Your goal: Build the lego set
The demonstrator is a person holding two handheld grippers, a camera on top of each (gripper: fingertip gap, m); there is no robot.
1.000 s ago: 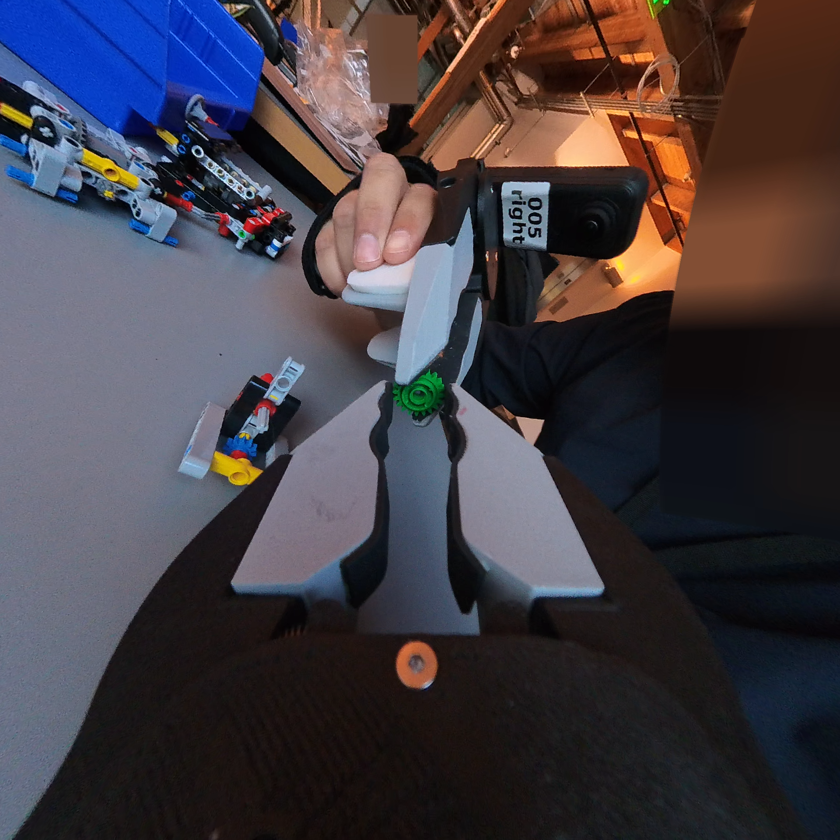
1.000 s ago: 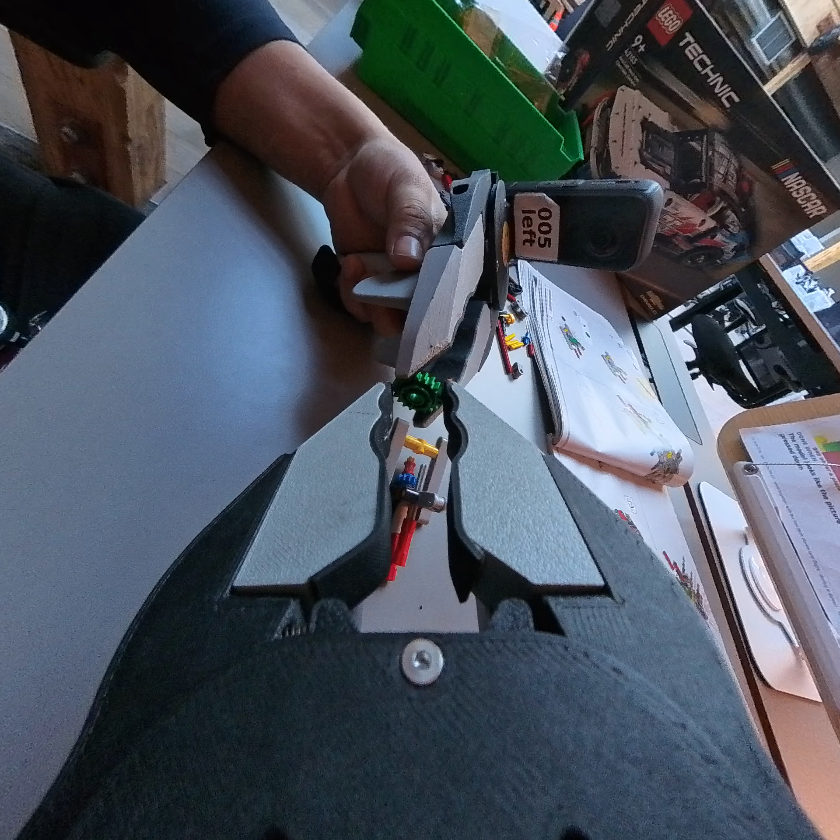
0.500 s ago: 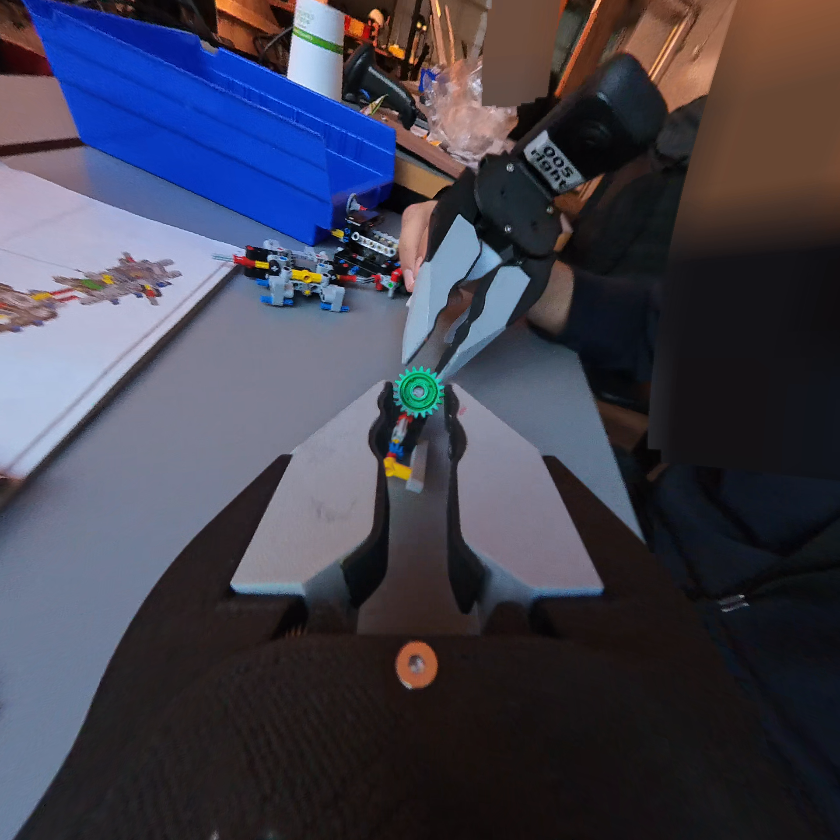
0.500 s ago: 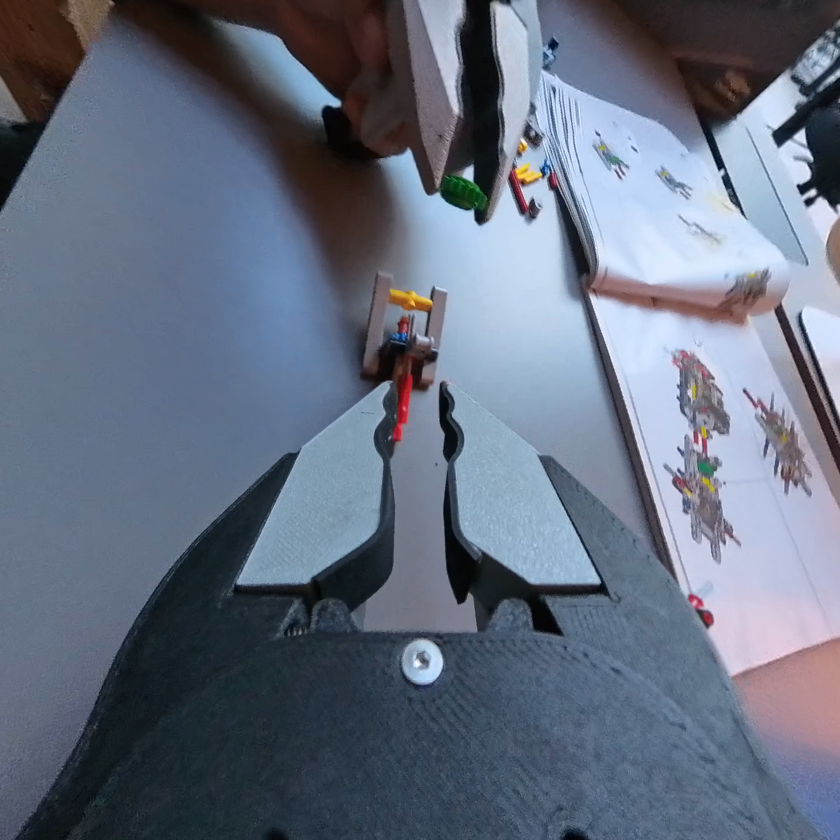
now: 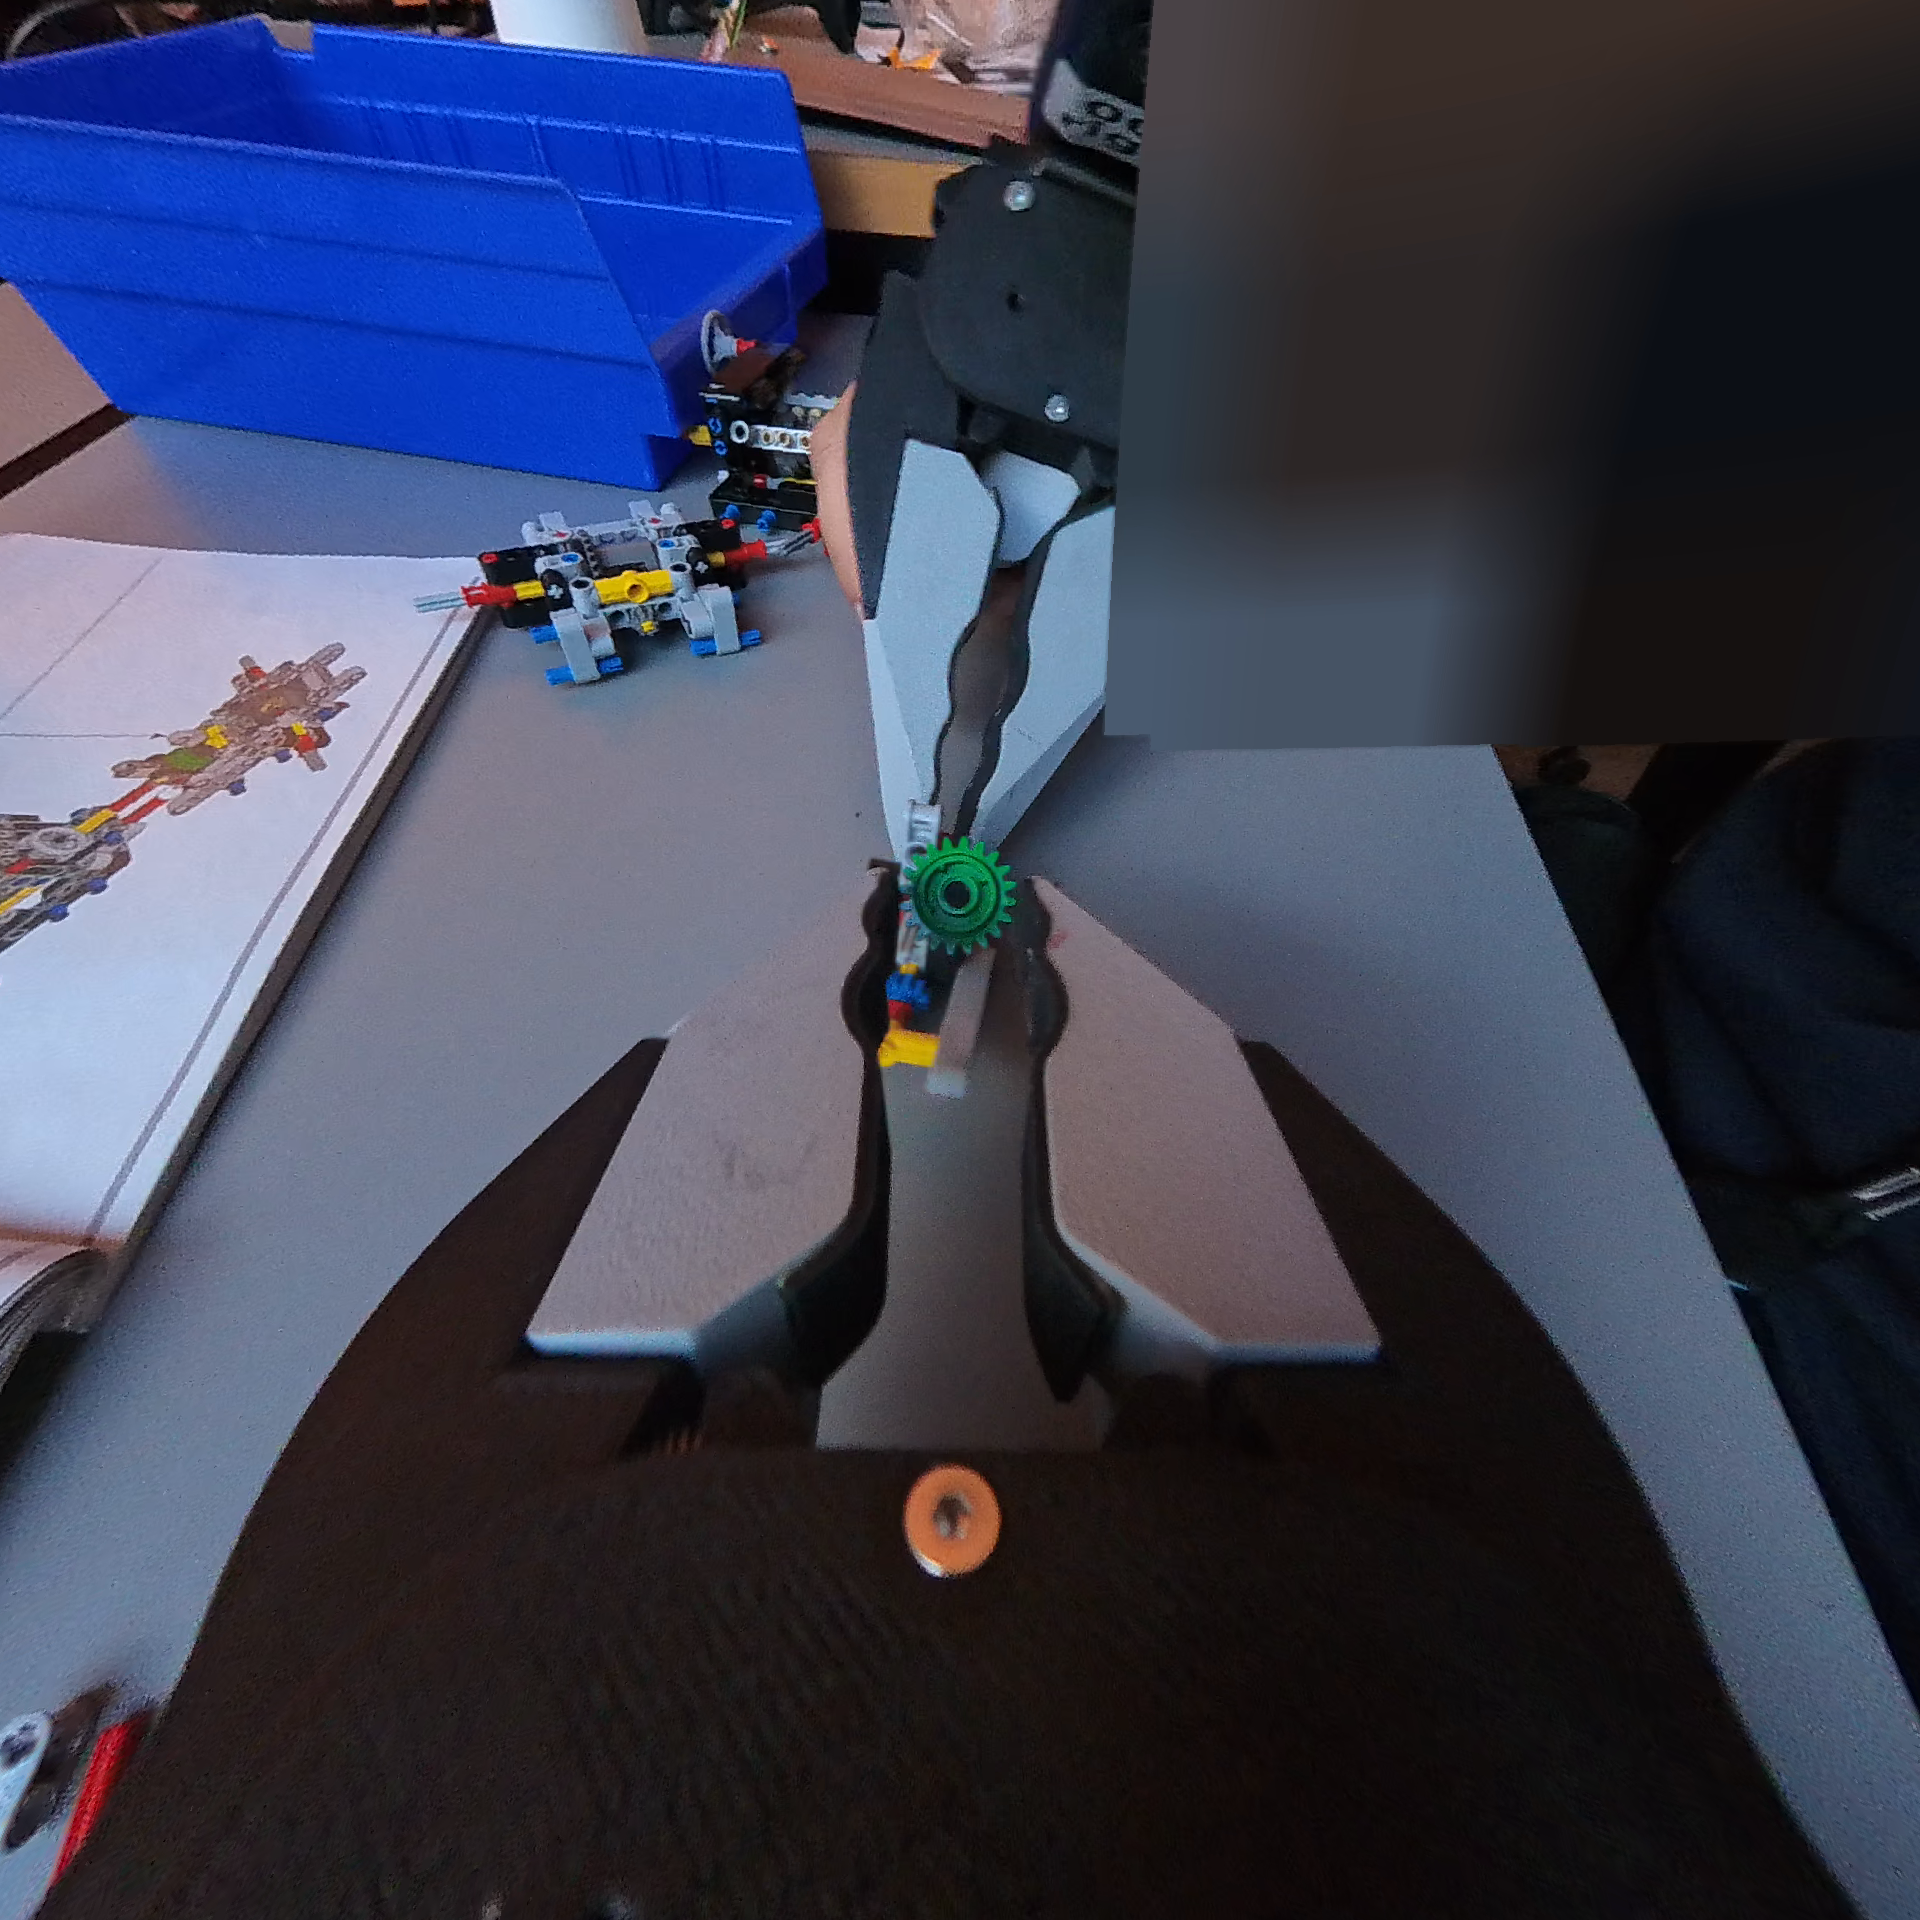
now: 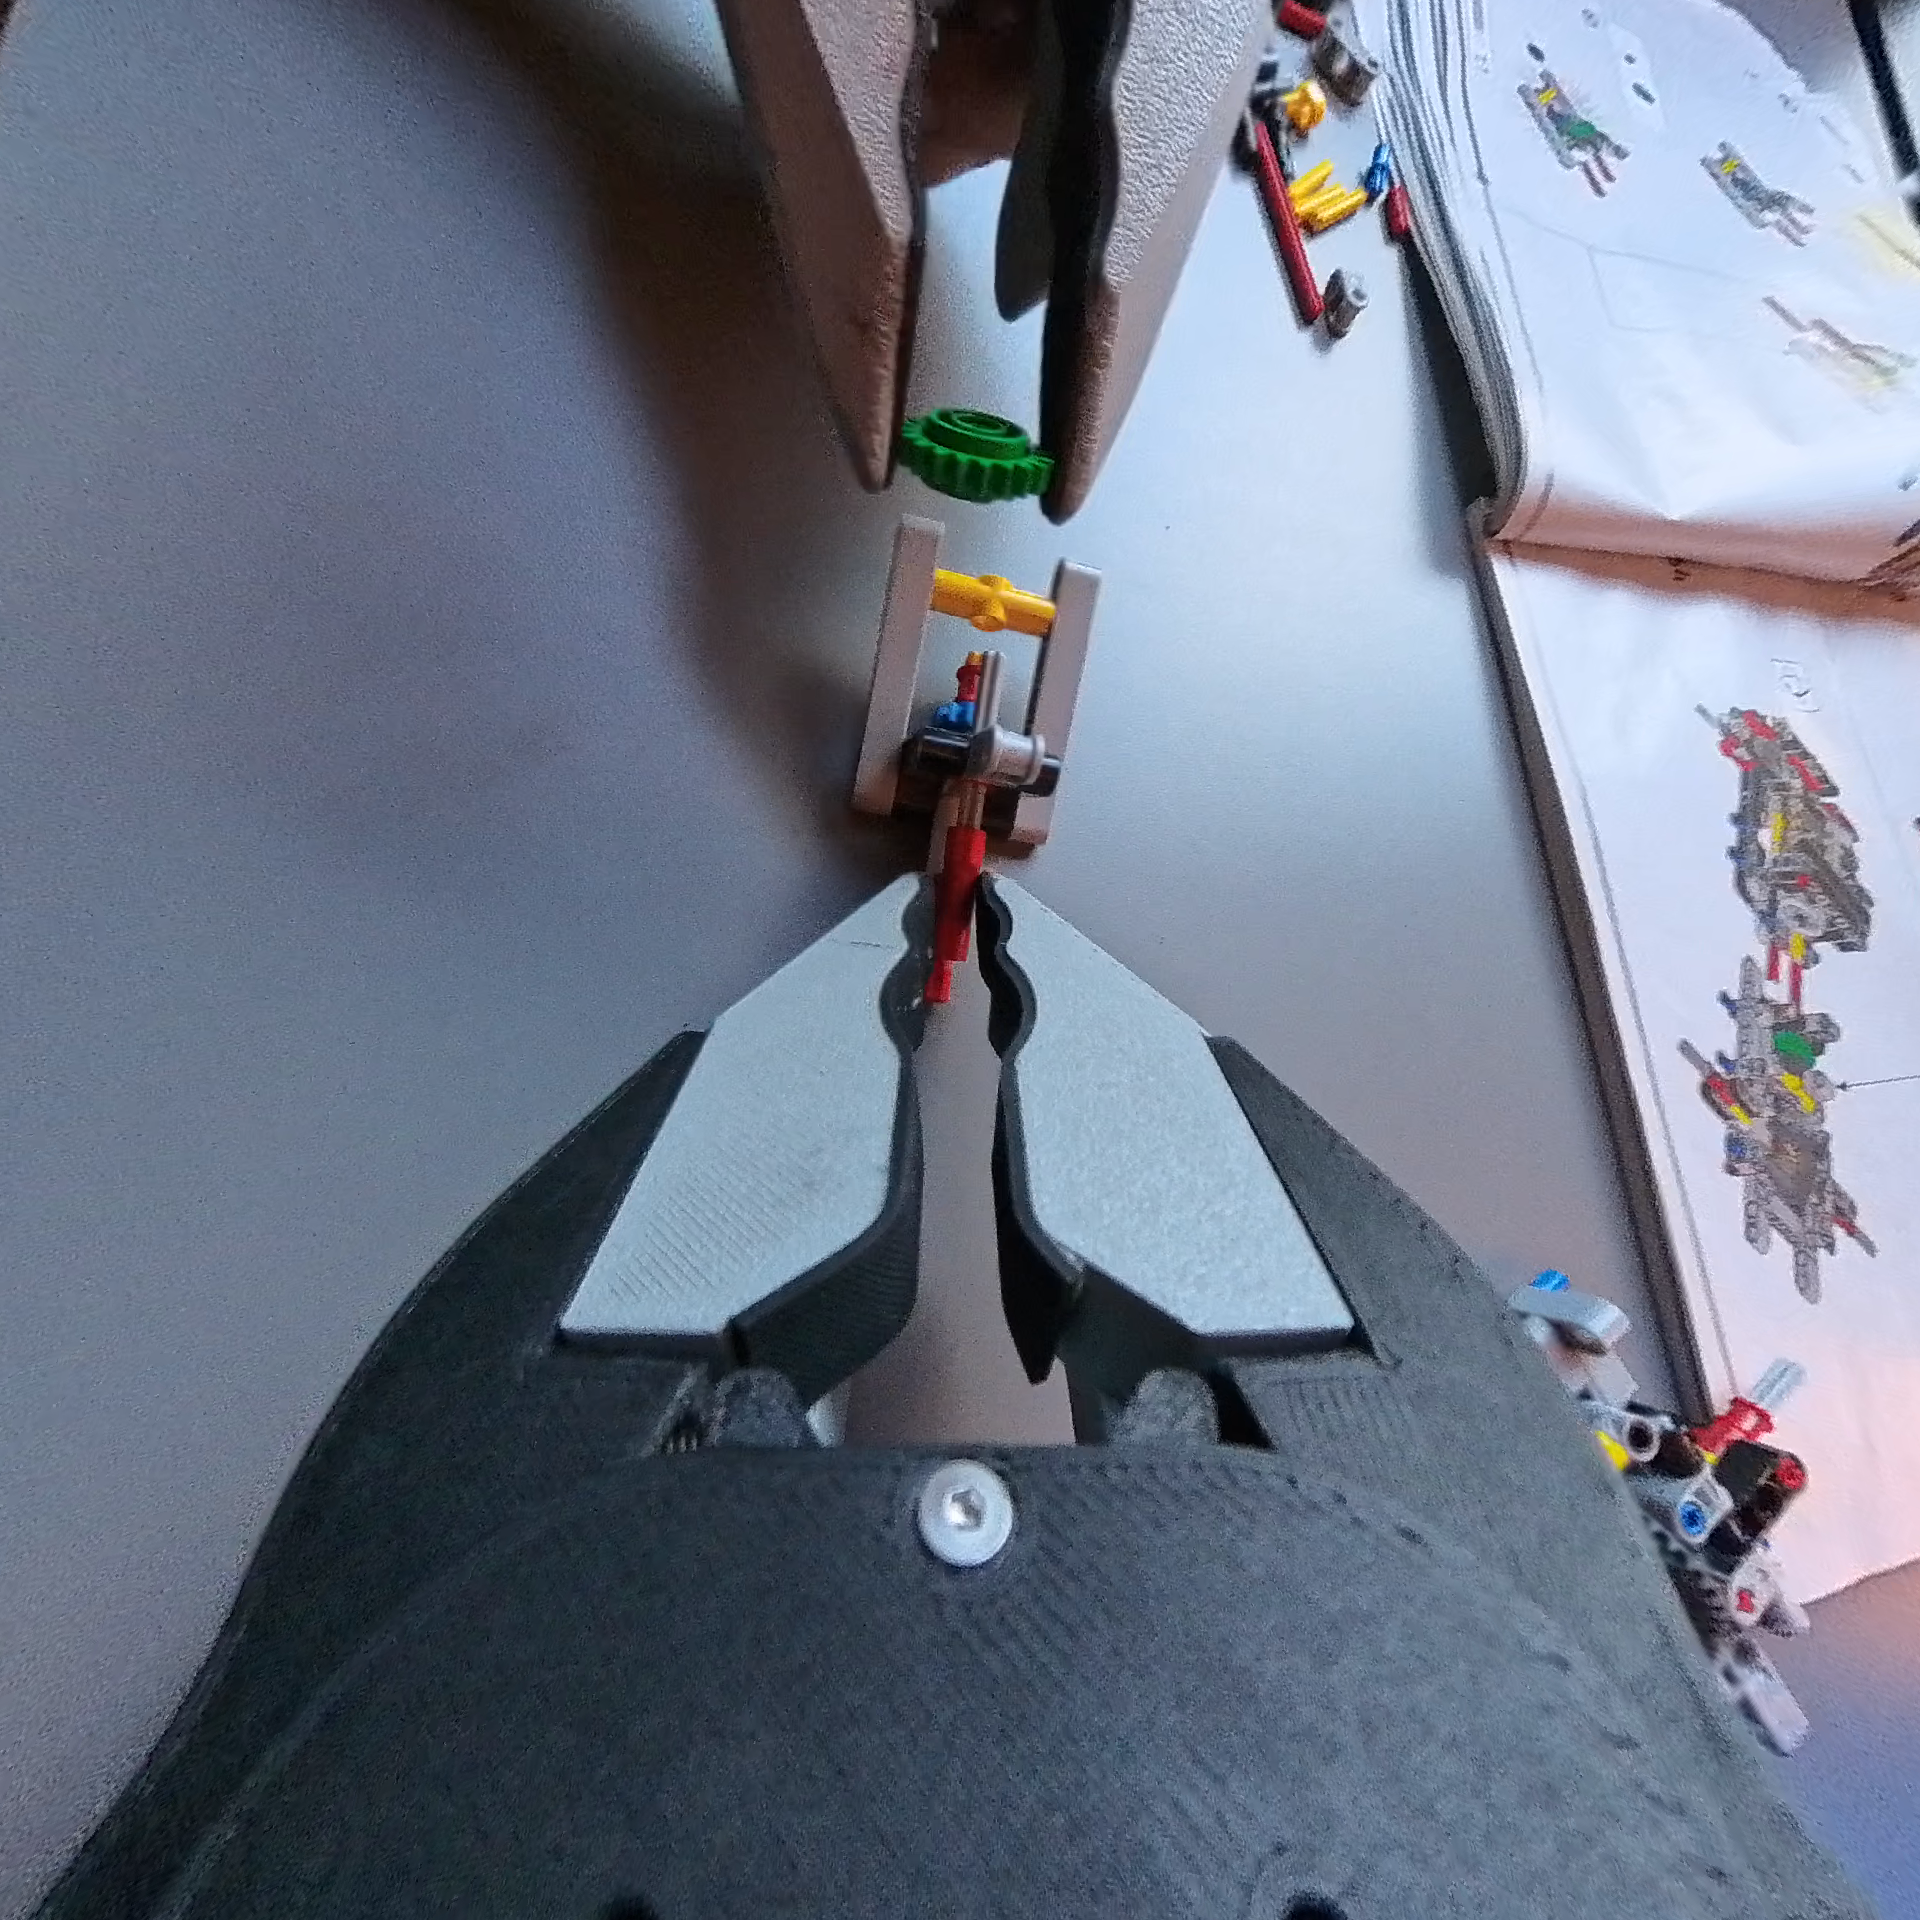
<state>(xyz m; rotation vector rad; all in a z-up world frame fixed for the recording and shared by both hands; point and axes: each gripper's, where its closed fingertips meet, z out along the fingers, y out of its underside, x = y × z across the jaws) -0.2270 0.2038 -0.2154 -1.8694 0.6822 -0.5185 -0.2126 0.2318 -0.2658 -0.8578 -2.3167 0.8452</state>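
Note:
My left gripper is shut on a green gear, held edge to edge at the fingertips. The right wrist view shows the gear pinched between the left fingers, just above the far end of a small grey-framed brick assembly on the grey table. My right gripper is shut on the red axle that sticks out of the near end of that assembly. In the left wrist view the right gripper comes down behind the gear, and the assembly lies under it.
A blue bin stands at the back left. An open instruction booklet lies at the left, also in the right wrist view. A larger brick build sits by the bin. Loose parts and another build lie near the booklet.
My right gripper left the green gear, dropped to the small assembly and closed on its red axle. My left gripper kept the gear and swung over the assembly.

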